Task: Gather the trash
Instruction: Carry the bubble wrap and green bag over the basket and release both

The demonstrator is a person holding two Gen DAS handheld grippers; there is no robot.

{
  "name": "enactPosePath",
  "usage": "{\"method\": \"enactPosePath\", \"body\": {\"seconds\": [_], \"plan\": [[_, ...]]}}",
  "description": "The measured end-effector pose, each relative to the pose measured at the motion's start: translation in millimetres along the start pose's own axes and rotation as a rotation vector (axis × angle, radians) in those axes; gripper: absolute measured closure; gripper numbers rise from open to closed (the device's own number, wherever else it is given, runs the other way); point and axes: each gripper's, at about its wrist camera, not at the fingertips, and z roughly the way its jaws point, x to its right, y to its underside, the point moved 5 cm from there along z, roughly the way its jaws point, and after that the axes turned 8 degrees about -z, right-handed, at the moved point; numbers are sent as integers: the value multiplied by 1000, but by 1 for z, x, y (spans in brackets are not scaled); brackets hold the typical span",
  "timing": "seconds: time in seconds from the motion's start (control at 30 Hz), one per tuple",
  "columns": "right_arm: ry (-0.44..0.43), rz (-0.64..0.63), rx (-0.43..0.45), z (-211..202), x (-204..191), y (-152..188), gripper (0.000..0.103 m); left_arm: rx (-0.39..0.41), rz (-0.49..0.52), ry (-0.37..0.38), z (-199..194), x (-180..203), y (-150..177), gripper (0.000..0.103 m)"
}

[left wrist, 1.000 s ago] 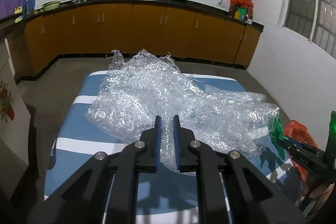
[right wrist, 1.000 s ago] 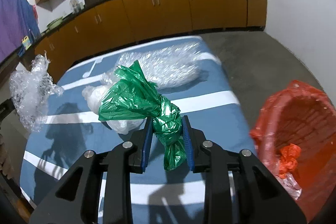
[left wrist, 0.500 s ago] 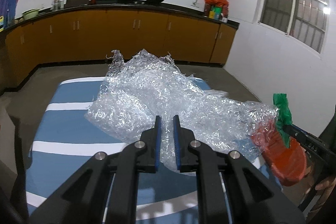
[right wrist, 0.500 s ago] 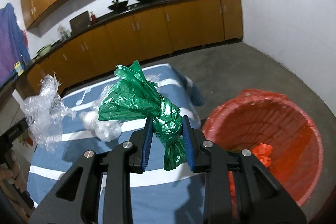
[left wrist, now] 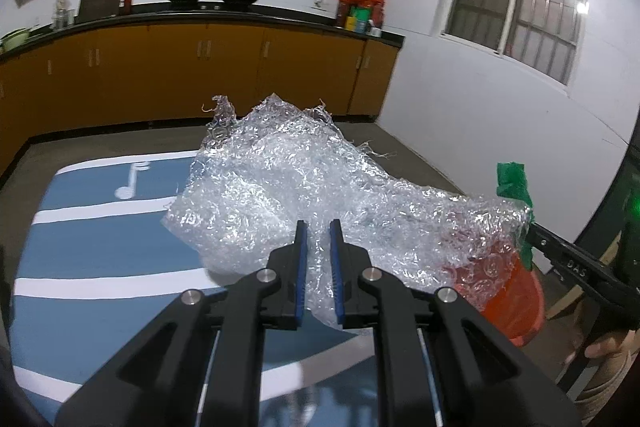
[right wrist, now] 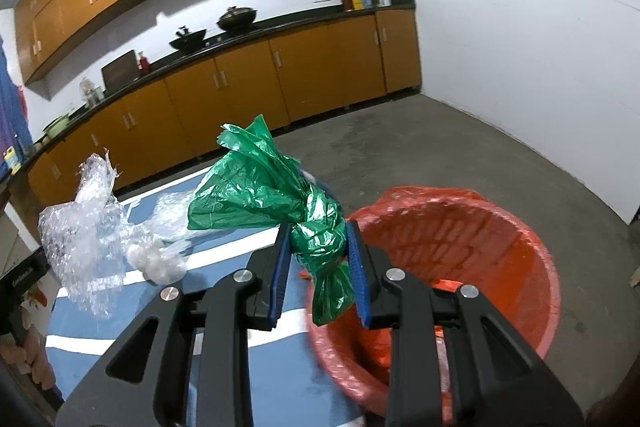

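Both your grippers are loaded, the right one at the bin.

Your left gripper (left wrist: 319,259) is pinched narrow on the bubble wrap (left wrist: 304,199), which billows out ahead from 10 to 3 o'clock over the blue mat (left wrist: 92,239). Your right gripper (right wrist: 319,263) clamps the knotted green bag (right wrist: 280,195), its tail hanging just over the rim of the red bin (right wrist: 500,267) at 3 o'clock. From the right wrist view, a white wad (right wrist: 158,261) lies on the mat at 9 o'clock, just beside the wrap. From the left wrist view, the bin sits at 4 o'clock, partly behind the wrap.
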Motion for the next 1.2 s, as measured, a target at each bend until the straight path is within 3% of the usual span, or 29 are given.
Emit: {"method": "enactPosePath", "body": {"seconds": [0.6, 1.2], "plan": [[119, 112, 21, -17, 70, 12, 74, -78, 69, 170, 45, 93, 19, 91], [142, 240, 9, -14, 119, 24, 74, -207, 136, 288, 104, 164, 64, 91]]}}
